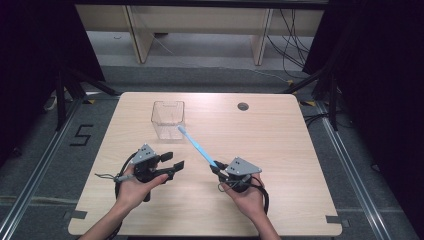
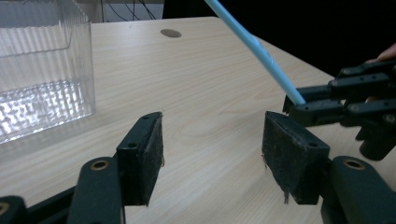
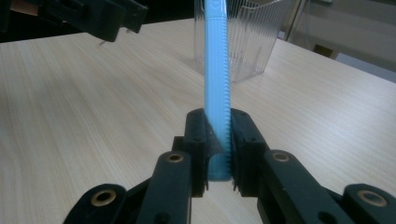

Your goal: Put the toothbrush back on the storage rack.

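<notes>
A long light-blue plastic stick [image 1: 196, 145] with a ridged edge, much like a toothbrush handle, slants up from my right gripper [image 1: 216, 167], which is shut on its lower end. In the right gripper view the blue stick [image 3: 215, 79] rises between the closed jaws of the right gripper [image 3: 218, 149]. Its far tip is close to a clear ribbed plastic box [image 1: 168, 119] that stands on the table. My left gripper [image 1: 172, 161] stands open and holds nothing, left of the stick. The left gripper view shows the open left gripper [image 2: 212, 144], the box [image 2: 44, 70] and the stick [image 2: 261, 51].
The light wooden table [image 1: 280, 135] has a round cable hole [image 1: 243, 106] at its far right. Table legs and cables lie on the floor beyond the far edge. Dark curtains hang at both sides.
</notes>
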### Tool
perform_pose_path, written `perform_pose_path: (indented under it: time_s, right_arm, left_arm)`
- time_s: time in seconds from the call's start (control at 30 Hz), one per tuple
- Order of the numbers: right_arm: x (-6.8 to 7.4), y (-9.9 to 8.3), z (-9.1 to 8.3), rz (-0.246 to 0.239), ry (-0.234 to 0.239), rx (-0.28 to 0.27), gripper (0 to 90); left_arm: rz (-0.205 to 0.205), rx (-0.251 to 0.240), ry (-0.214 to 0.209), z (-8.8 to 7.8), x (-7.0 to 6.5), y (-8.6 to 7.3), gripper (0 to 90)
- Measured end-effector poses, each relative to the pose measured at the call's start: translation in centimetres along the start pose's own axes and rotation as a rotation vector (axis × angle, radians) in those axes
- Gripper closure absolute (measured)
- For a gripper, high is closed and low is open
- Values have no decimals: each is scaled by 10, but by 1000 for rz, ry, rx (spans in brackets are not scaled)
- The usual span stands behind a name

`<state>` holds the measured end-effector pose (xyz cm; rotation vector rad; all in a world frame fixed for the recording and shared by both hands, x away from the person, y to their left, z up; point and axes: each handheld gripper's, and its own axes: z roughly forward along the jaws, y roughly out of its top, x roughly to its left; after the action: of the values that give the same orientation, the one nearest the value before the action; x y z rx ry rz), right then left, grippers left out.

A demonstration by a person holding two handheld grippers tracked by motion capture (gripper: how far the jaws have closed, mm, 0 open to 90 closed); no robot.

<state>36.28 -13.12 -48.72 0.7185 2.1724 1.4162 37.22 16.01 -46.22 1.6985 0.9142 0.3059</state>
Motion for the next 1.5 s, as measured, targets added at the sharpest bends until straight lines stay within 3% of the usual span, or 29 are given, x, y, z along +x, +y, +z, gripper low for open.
perform_pose_path:
  time_s: [0.23,0.27,0.33,0.53,0.73,1.1,1.23,1.5]
  right_arm:
    - [8,4,5,-9,11,-11,789]
    - [8,5,5,-27,-7,-18,789]
    - [10,5,6,-1,-9,-19,789]
    - [11,7,9,-14,-3,-19,789]
    - [13,7,11,-25,-6,-9,789]
    - [17,8,14,-13,-33,-26,788]
    - [18,9,13,-11,-54,-12,788]
    - [23,9,20,-17,-45,5,781]
  left_arm:
    - [-28,-27,-58,11,-7,13,393]
    - [-29,-24,-63,13,-8,14,397]
    - [-31,-19,-74,17,-9,15,409]
    - [-49,0,-84,31,-9,17,452]
    - [-88,-17,-99,37,-9,19,492]
    - [-93,-55,-106,41,-12,25,634]
    - [-114,-66,-120,41,-12,25,676]
    - [-79,-96,-142,37,-16,27,757]
